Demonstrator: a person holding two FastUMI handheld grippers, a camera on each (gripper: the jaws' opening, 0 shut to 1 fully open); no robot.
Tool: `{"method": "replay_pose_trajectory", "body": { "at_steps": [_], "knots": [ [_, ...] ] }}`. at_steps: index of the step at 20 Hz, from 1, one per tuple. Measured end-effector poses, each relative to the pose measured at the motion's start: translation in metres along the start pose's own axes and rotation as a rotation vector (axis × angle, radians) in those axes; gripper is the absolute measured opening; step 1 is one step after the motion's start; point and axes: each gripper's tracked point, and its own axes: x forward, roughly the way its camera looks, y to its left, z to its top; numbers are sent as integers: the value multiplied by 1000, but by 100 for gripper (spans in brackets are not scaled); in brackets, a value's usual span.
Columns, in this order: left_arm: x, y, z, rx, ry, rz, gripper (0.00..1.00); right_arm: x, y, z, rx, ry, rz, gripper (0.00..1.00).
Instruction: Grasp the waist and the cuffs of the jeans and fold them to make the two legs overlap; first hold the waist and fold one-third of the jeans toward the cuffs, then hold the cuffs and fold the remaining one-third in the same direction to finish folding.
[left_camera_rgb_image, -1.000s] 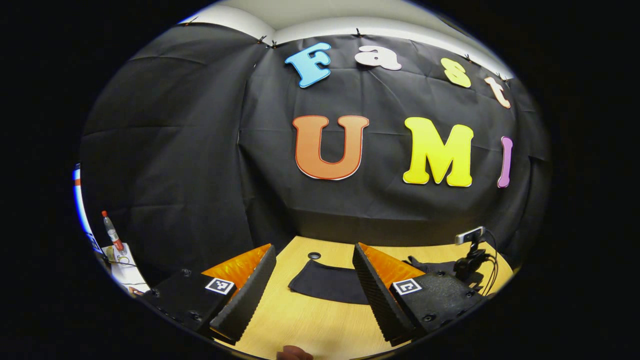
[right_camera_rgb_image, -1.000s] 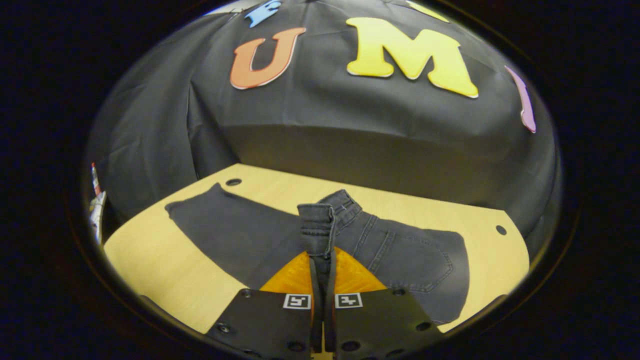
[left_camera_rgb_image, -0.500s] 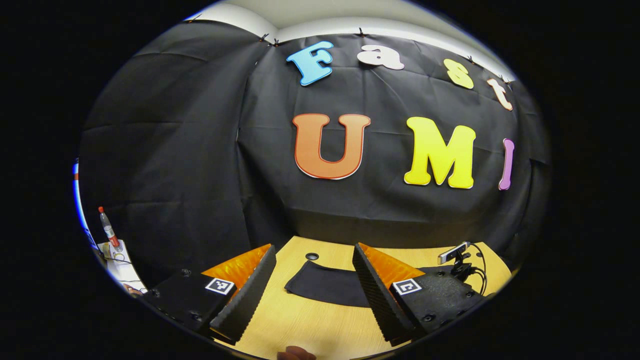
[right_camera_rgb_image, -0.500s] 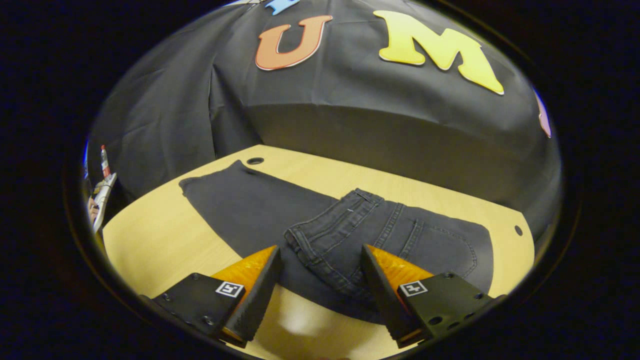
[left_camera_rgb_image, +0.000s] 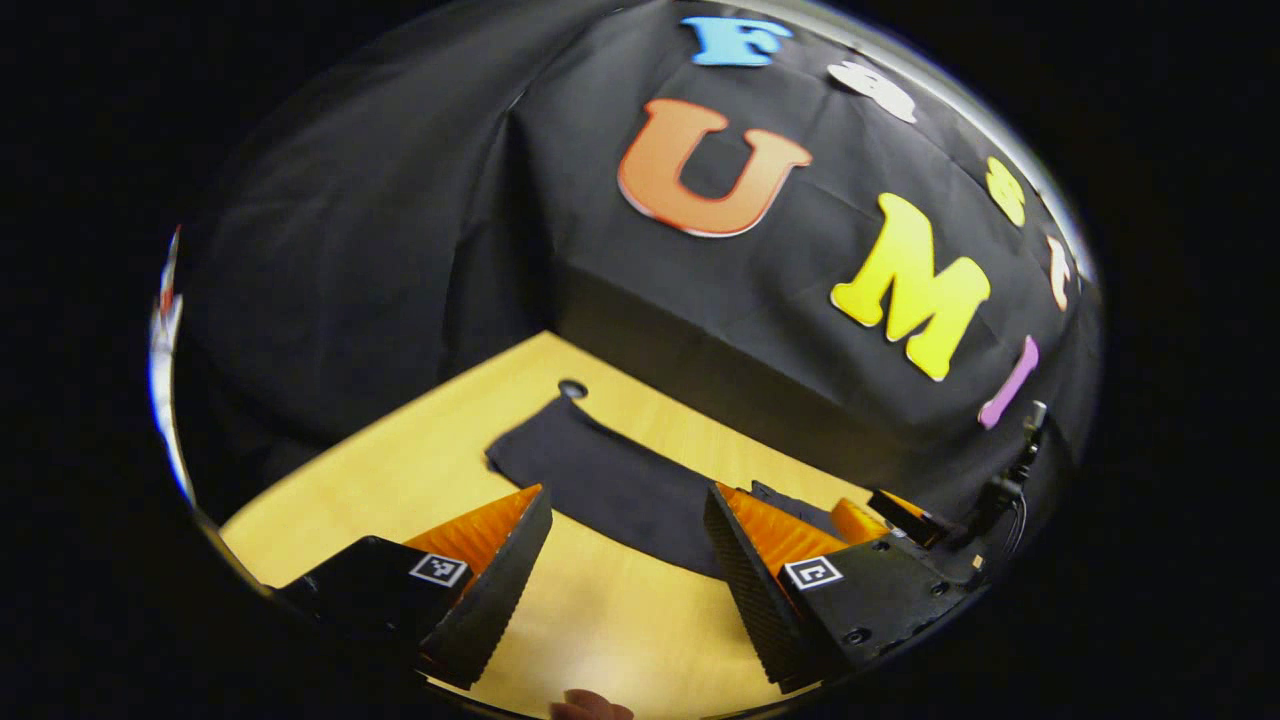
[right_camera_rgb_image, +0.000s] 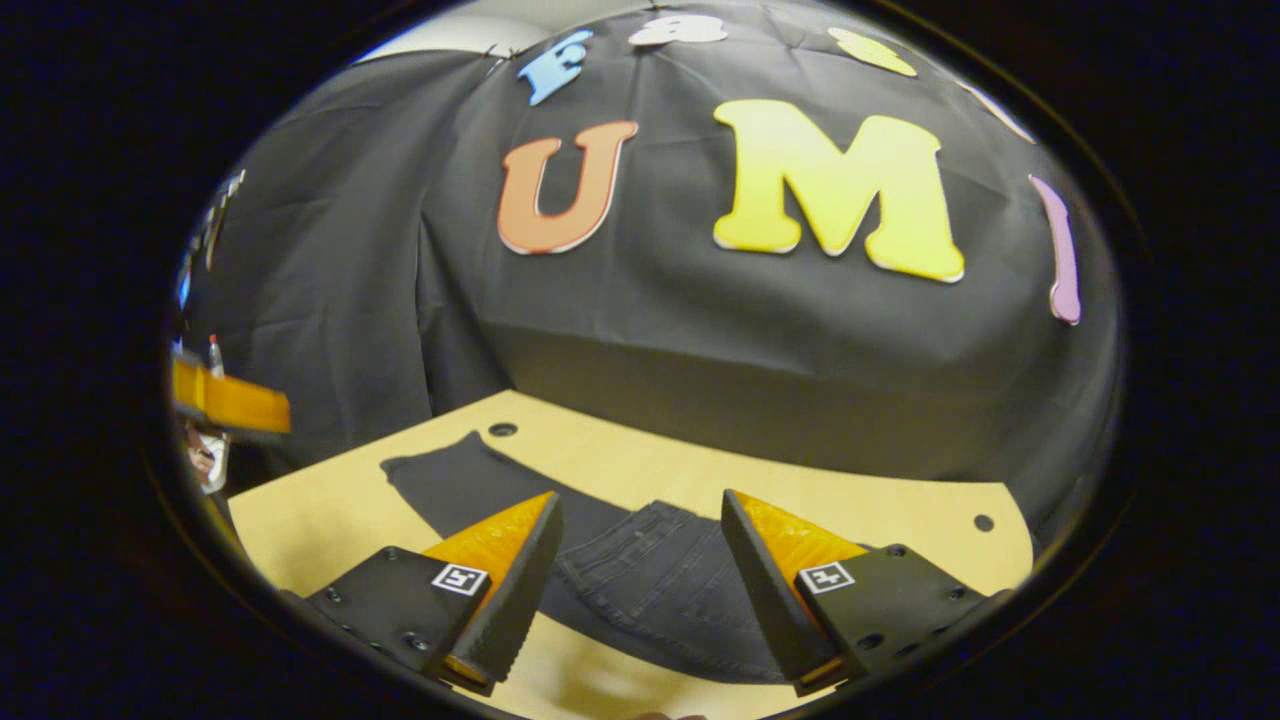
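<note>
Black cloth hung behind a pale wooden bench (left_camera_rgb_image: 400, 480), and in the left gripper view the dark jeans (left_camera_rgb_image: 600, 480) lay flat across it, the cuff end reaching toward a small hole in the benchtop (left_camera_rgb_image: 572, 388). The left claw (left_camera_rgb_image: 625, 570) was spread wide and held nothing, hovering above bare wood short of the cuffs. In the right gripper view the same bench (right_camera_rgb_image: 800, 500) carried the jeans (right_camera_rgb_image: 650, 585) with the folded waist part lying just ahead of the right claw (right_camera_rgb_image: 640, 590), which was also spread and empty. To my eye the waist fold looked laid down, so the cuff fold was next: the left claw would want to drop low, catch both cuff layers together near the edge, and carry them over evenly without dragging the folded waist askew.
</note>
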Motion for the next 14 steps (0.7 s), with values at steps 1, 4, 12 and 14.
{"method": "replay_pose_trajectory", "body": {
  "at_steps": [1,4,12,14],
  "knots": [
    [14,5,-7,-76,26,-3,99,-14,-12,16,9,-30,-16,94],
    [43,30,-12,-299,57,21,99,-59,-52,58,28,-108,-87,96],
    [116,77,-29,-695,112,69,100,-169,-150,151,53,-287,-320,94],
    [128,86,-30,-720,102,80,99,-188,-162,165,42,-324,-370,94]
  ]
}}
